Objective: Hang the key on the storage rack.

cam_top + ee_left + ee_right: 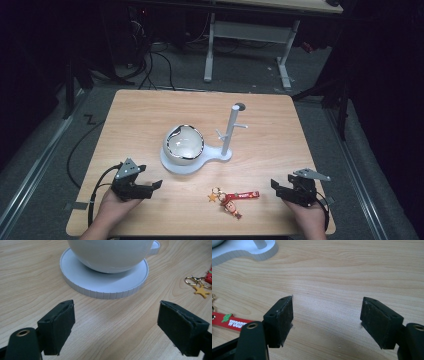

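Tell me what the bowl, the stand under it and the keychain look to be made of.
Bowl: probably glazed ceramic; smooth white outside, glossy reflective inside with a dark rim. Stand: likely matte white plastic; uniform colour, fine ribbing round the base edge. Keychain: mixed; shiny gold metal clasp, red strap that looks like fabric or rubber, small figure probably plastic.
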